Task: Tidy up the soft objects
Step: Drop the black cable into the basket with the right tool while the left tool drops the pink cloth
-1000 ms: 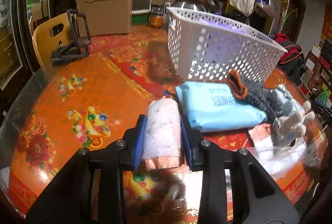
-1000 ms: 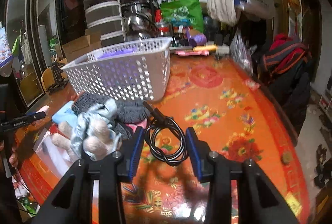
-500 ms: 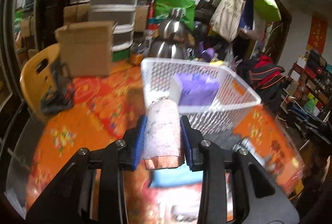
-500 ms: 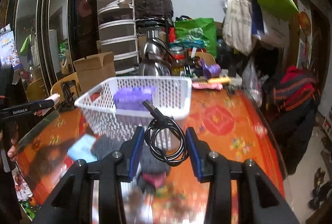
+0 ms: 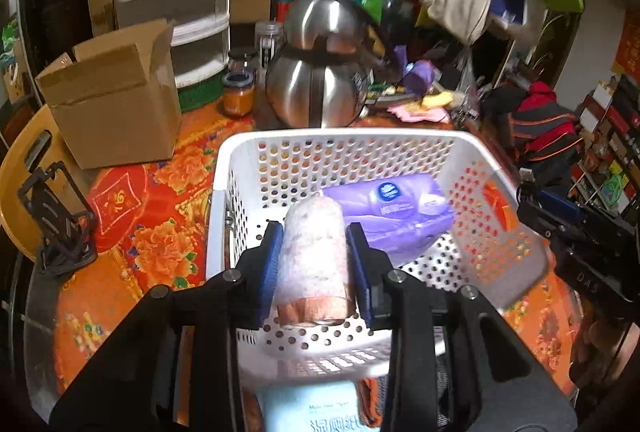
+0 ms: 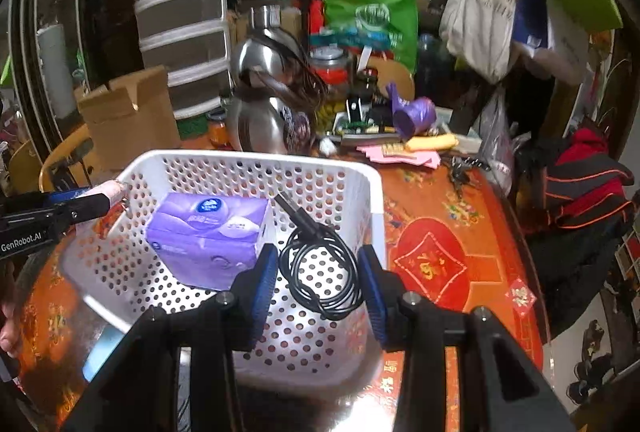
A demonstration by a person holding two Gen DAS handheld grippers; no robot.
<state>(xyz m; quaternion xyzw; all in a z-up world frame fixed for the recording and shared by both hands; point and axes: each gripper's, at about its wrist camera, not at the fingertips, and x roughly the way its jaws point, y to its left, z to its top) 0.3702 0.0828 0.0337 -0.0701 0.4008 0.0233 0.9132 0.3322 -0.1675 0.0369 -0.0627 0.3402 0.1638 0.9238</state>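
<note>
My left gripper [image 5: 316, 264] is shut on a rolled pale pink towel [image 5: 314, 256] and holds it above the white perforated basket [image 5: 340, 144]. A purple tissue pack [image 5: 392, 216] lies inside the basket. My right gripper [image 6: 318, 272] is shut on a coiled black cable [image 6: 320, 268] and holds it above the same basket [image 6: 256, 162], to the right of the purple tissue pack [image 6: 208, 236]. The left gripper shows at the left edge of the right wrist view [image 6: 52, 212]. A light blue wipes pack [image 5: 312, 408] lies on the table below the basket.
A steel kettle [image 5: 316, 72], a cardboard box [image 5: 116, 100], a small jar [image 5: 238, 98] and stacked drawers [image 5: 172, 0] stand behind the basket. A black phone stand [image 5: 56, 224] sits at the left. Bags hang at the back right. The red-orange tablecloth [image 6: 432, 256] extends right.
Both grippers have risen from the table with their loads and moved forward over the basket. The soft toy and dark glove have dropped out of view.
</note>
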